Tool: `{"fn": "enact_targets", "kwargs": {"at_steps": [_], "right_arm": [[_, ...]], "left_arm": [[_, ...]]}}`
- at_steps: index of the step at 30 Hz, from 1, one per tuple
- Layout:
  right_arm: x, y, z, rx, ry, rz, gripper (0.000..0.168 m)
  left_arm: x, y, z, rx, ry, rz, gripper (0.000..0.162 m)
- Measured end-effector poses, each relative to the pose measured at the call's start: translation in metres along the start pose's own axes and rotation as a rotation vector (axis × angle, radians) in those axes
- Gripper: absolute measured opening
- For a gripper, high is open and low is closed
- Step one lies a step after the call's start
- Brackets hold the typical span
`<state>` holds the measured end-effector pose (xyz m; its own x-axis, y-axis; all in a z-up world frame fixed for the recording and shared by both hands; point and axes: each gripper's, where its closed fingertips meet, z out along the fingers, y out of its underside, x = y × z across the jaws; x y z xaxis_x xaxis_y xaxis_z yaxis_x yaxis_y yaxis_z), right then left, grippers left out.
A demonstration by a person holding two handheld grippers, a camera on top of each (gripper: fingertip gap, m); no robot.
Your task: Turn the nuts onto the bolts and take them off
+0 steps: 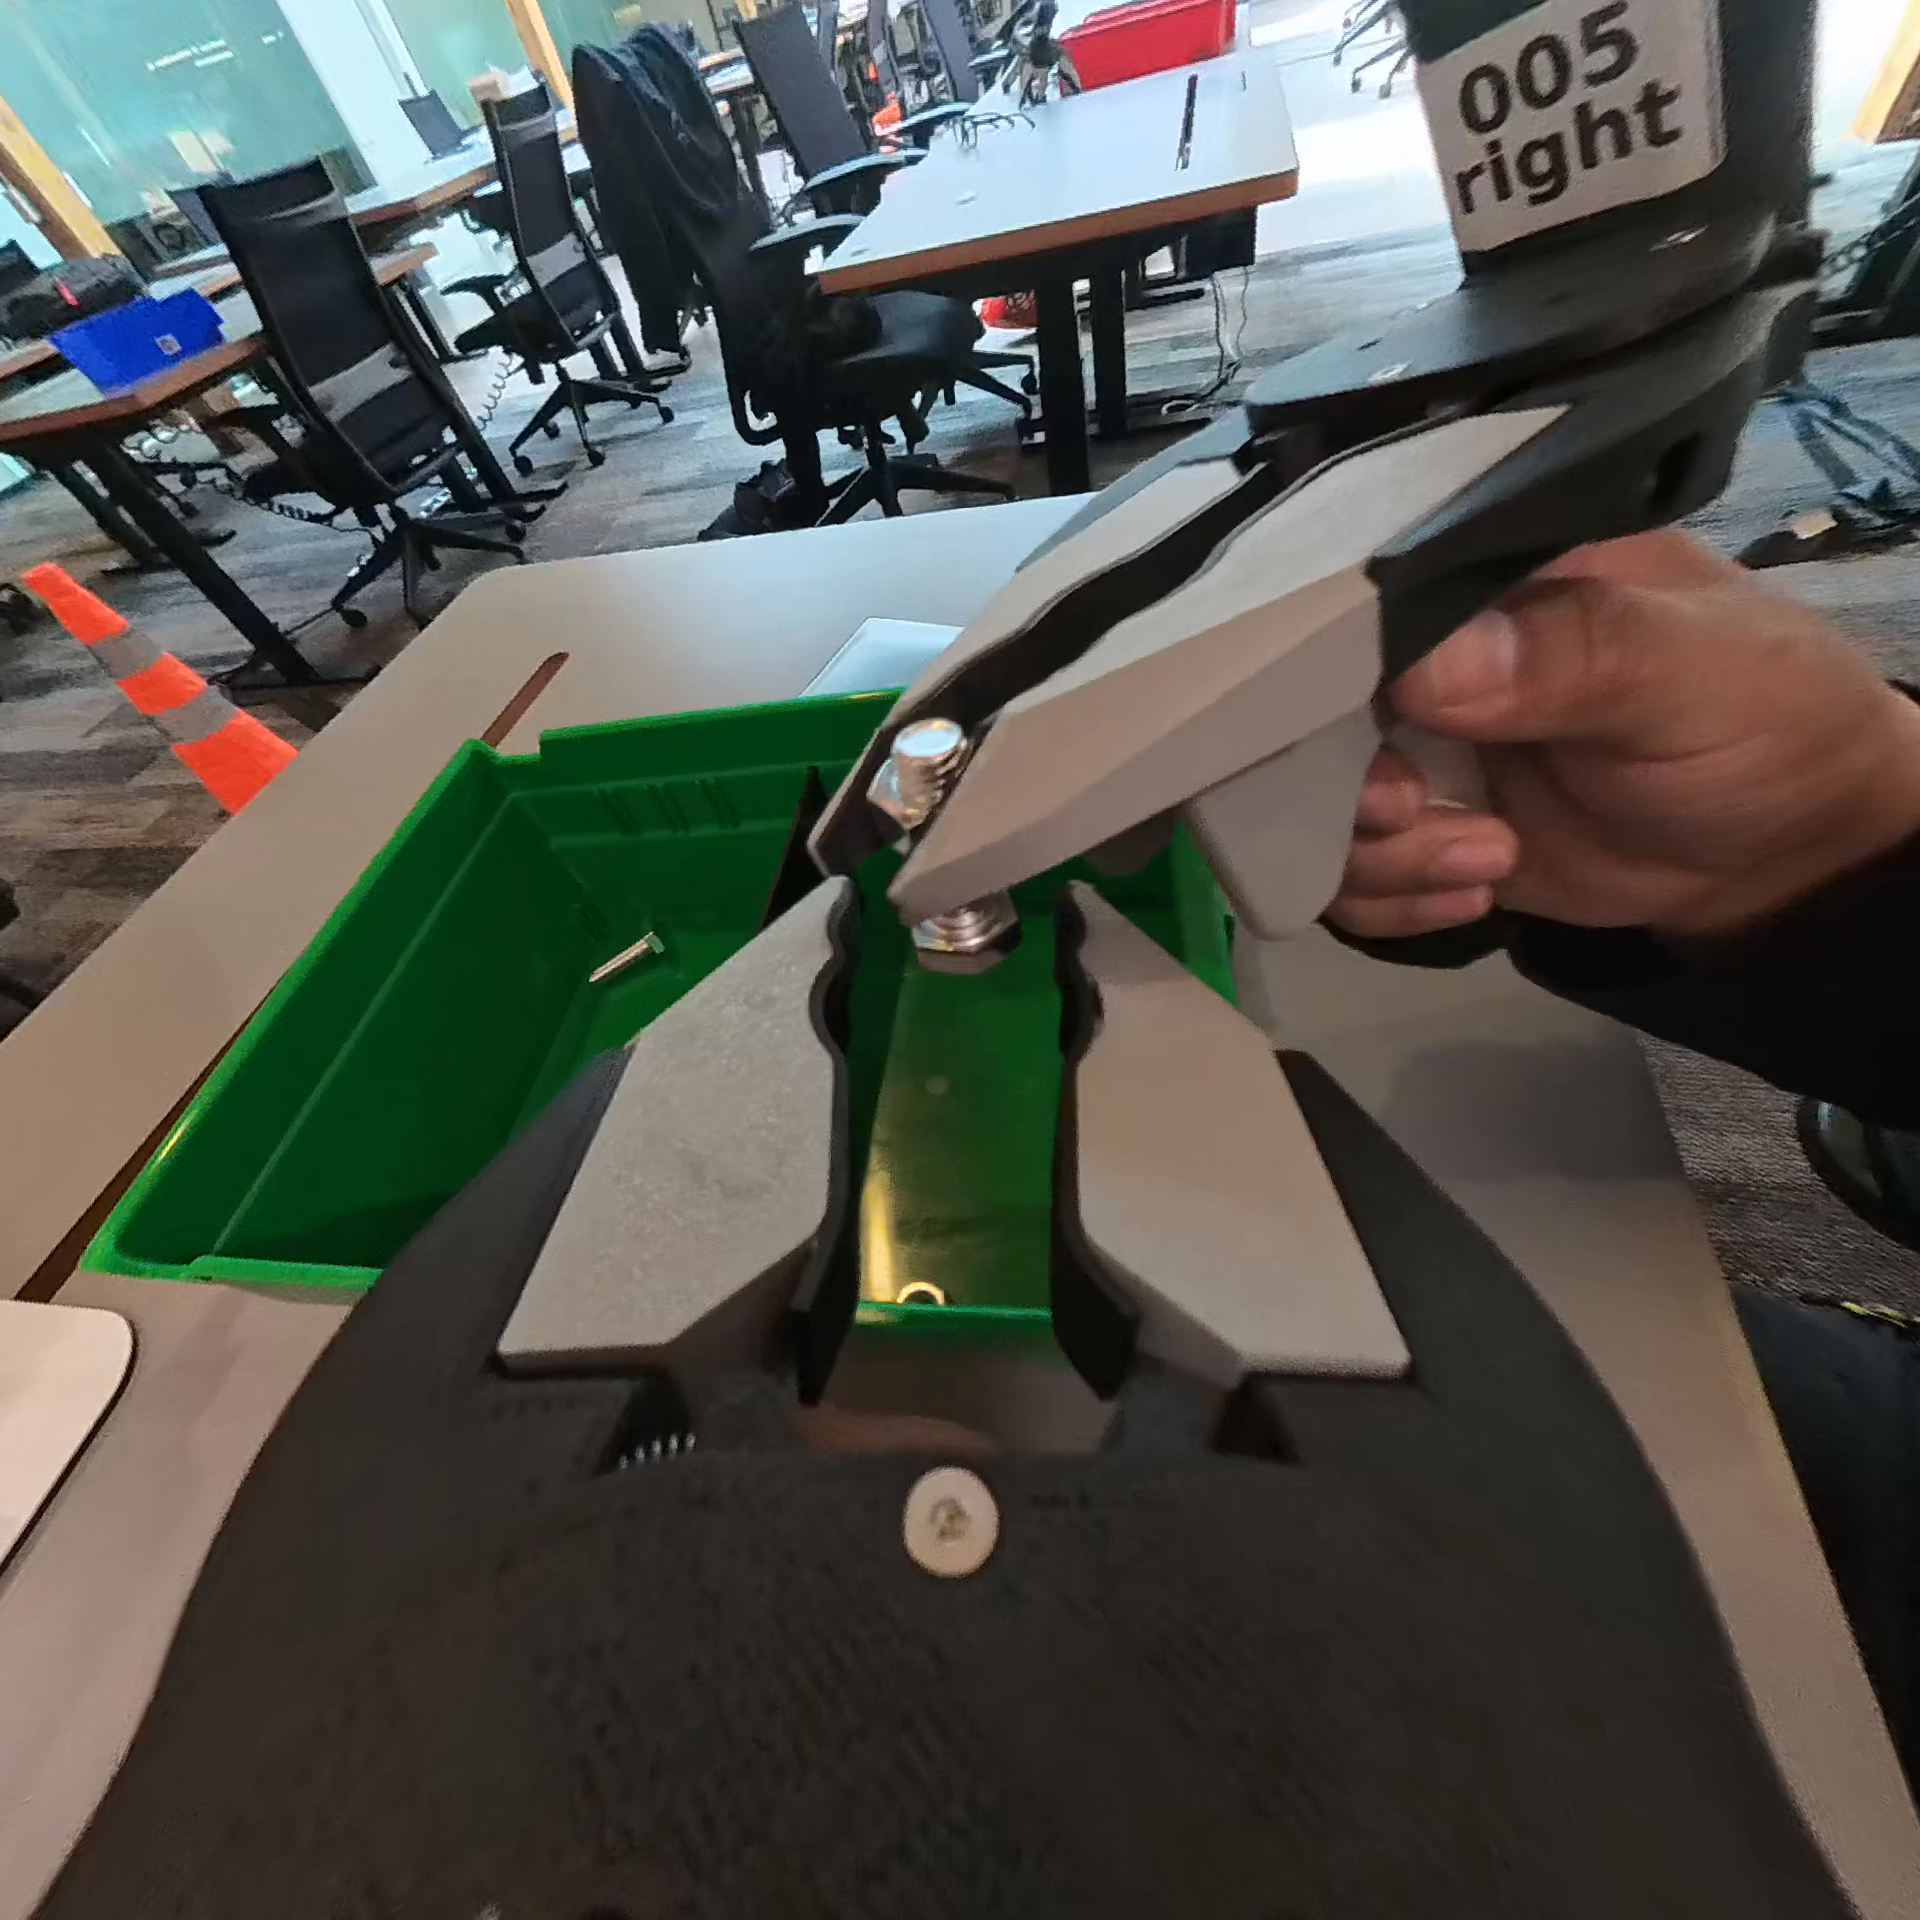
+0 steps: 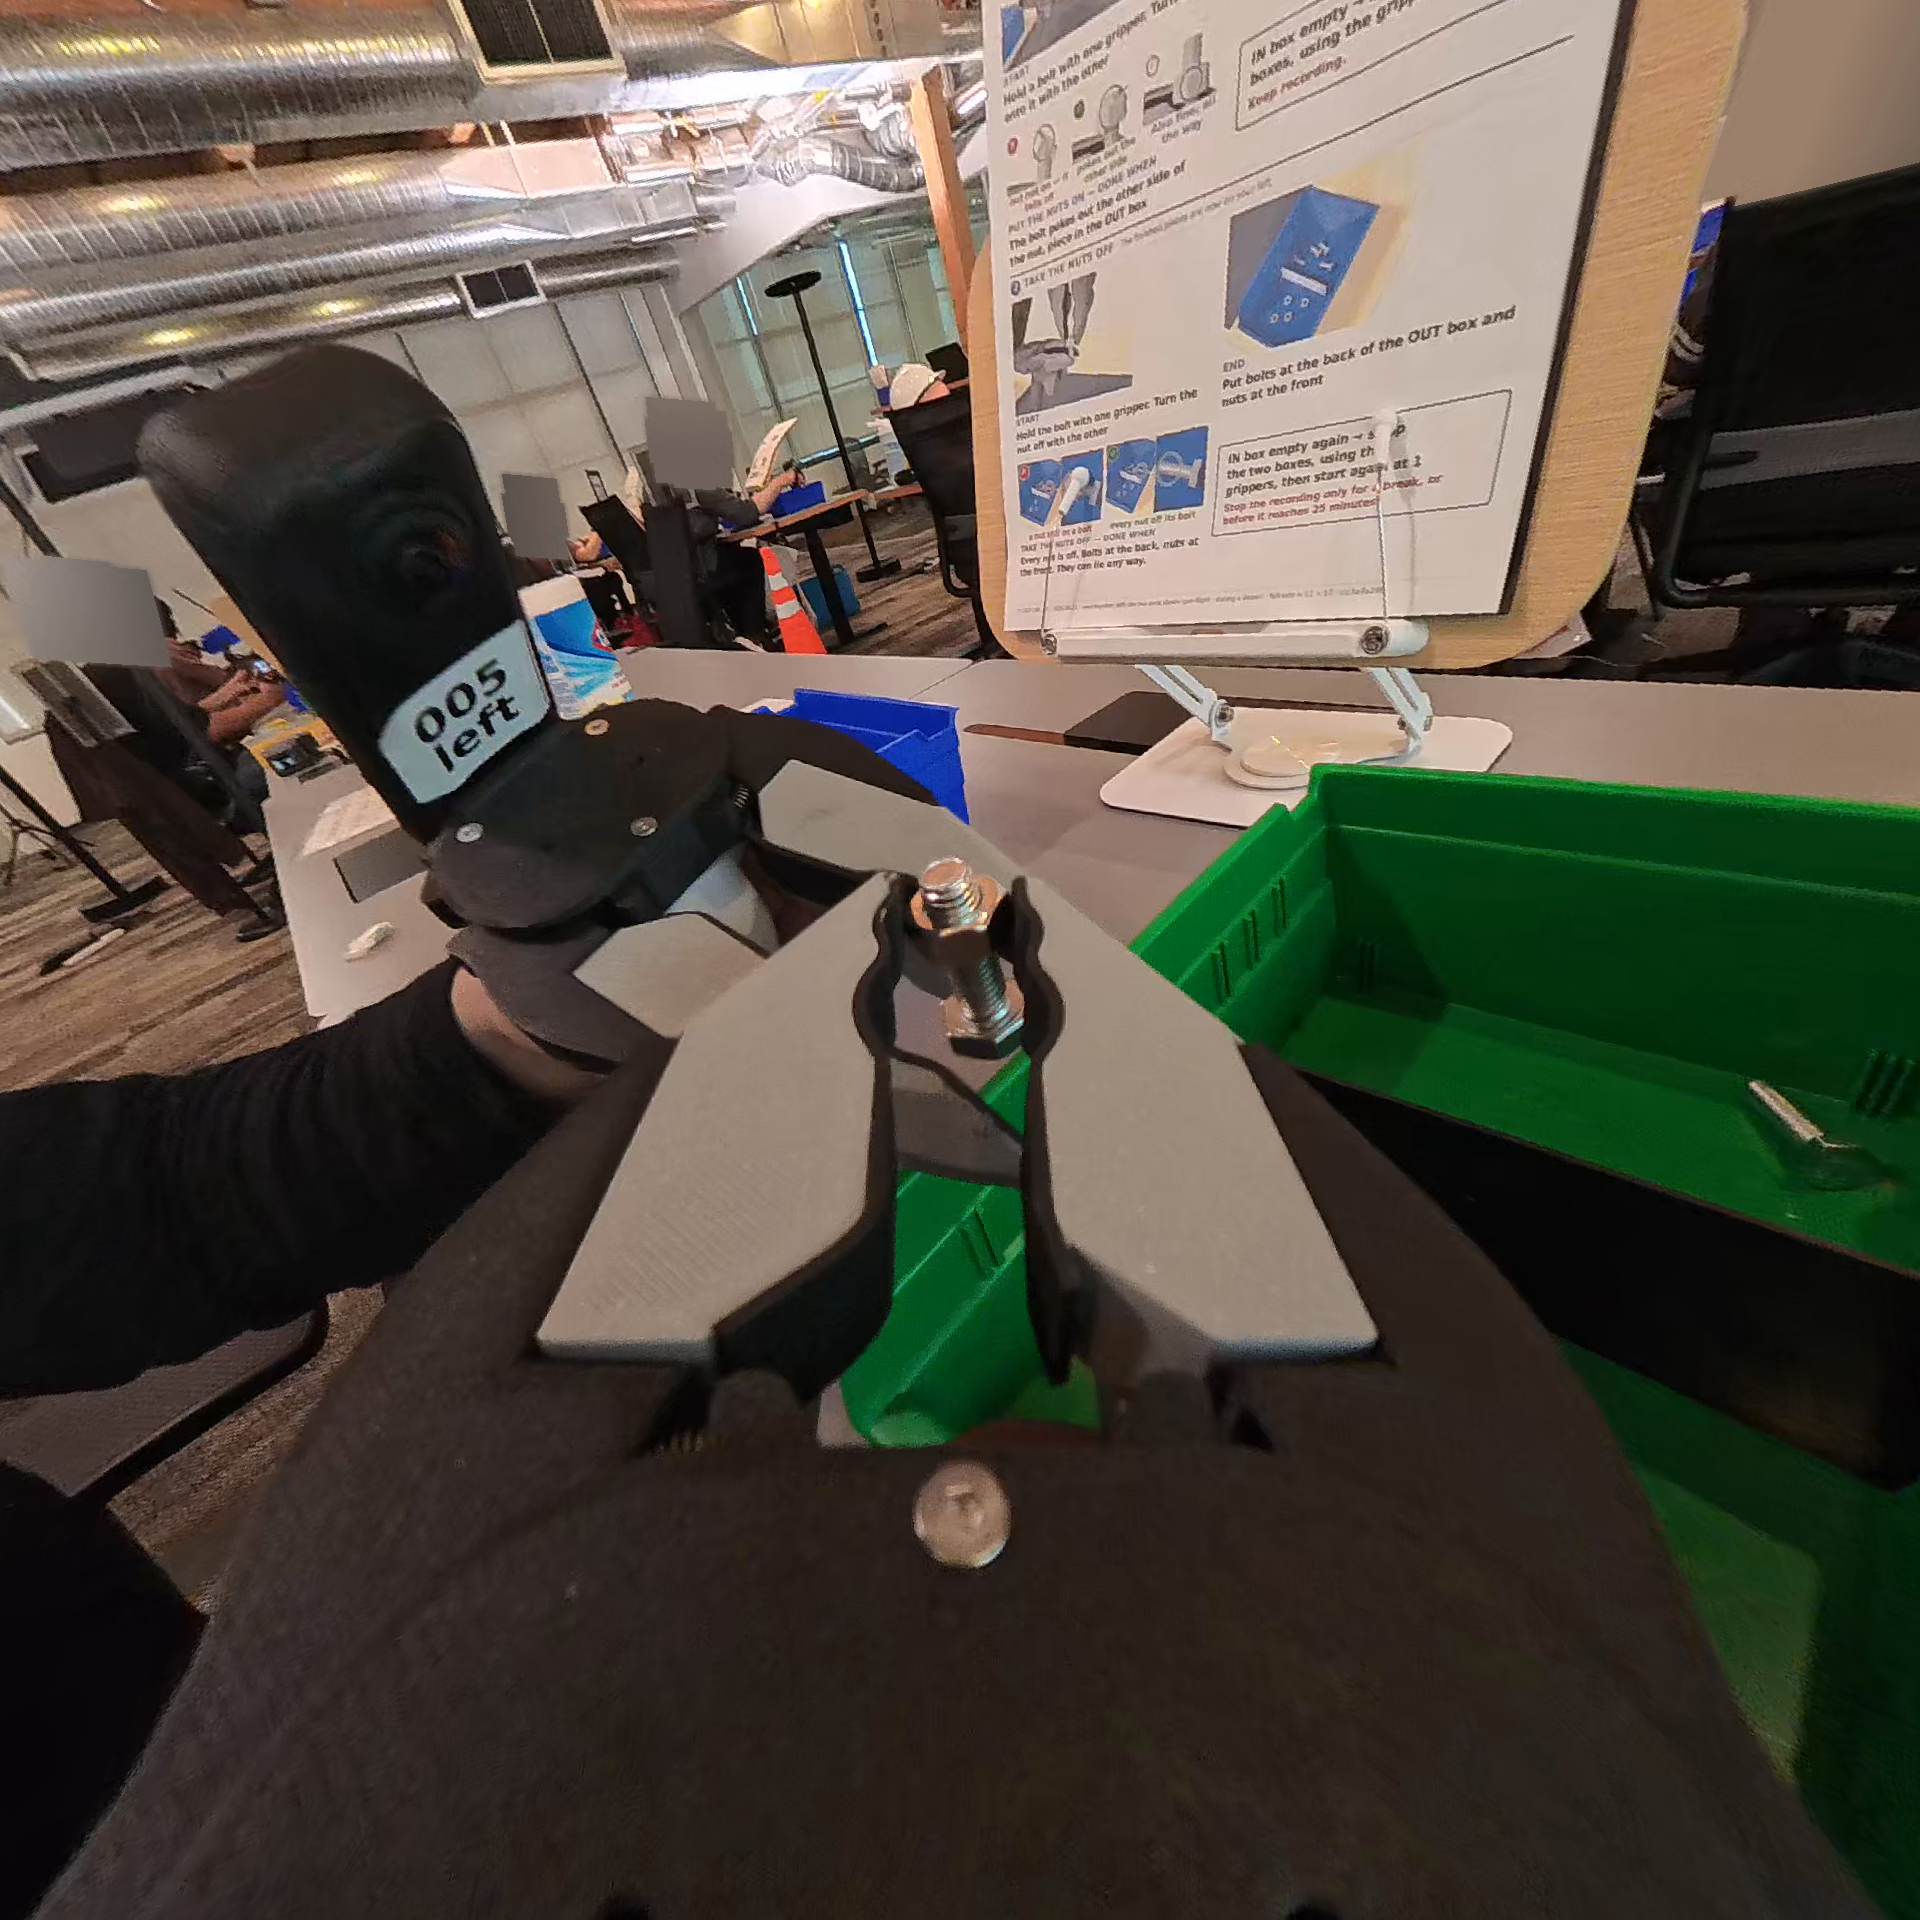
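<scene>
Your right gripper (image 2: 956, 935) is clamped on the bolt (image 2: 971, 961), which stands above the green bin (image 1: 343, 1091) with a nut (image 2: 951, 925) threaded near its free end; your left gripper (image 1: 956, 935) has its fingers spread, with the bolt's end just beyond the tips and nothing held. The risk: close off-centre and you'd catch threads rather than the nut's flats, so the nut may slip or cock; the bolt could also twist in the right grip (its hold looks narrow). A spare bolt (image 1: 627, 956) lies in the bin; anything dropped there may bounce among it.
</scene>
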<state>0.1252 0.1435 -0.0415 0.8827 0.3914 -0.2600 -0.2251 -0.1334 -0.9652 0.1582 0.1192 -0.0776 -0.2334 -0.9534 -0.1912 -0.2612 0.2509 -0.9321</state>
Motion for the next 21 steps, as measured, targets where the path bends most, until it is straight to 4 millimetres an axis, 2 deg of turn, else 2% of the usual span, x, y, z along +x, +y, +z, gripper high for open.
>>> {"fn": "enact_targets", "kwargs": {"at_steps": [1,2,3,10,13,15,17,21], "right_arm": [[0.000,0.001,0.000,-0.002,0.000,0.002,0.017],[-0.001,0.001,0.001,0.001,-0.013,0.012,0.016],[-0.002,0.000,0.001,0.007,-0.025,0.030,0.016],[0.002,-0.003,-0.002,0.029,-0.008,0.049,0.017],[0.013,0.002,-0.004,-0.017,0.101,-0.061,0.024],[0.010,0.007,-0.001,-0.057,0.135,-0.136,0.029],[0.004,0.008,0.003,-0.060,0.144,-0.184,0.022],[-0.001,0.006,0.009,-0.027,0.146,-0.221,0.030]], "left_arm": [[0.001,-0.002,-0.001,0.007,0.004,0.005,0.031],[0.002,-0.003,-0.002,0.017,0.005,0.019,0.019],[0.002,-0.004,-0.002,0.023,0.000,0.036,0.017],[-0.004,-0.005,-0.003,0.015,-0.048,0.052,0.016],[-0.018,0.002,-0.005,-0.019,-0.100,0.041,0.016],[-0.023,0.004,-0.005,-0.030,-0.120,0.032,0.016],[-0.024,0.006,-0.005,-0.041,-0.125,0.039,0.016],[-0.006,0.001,-0.002,-0.032,-0.062,0.071,0.016]]}}
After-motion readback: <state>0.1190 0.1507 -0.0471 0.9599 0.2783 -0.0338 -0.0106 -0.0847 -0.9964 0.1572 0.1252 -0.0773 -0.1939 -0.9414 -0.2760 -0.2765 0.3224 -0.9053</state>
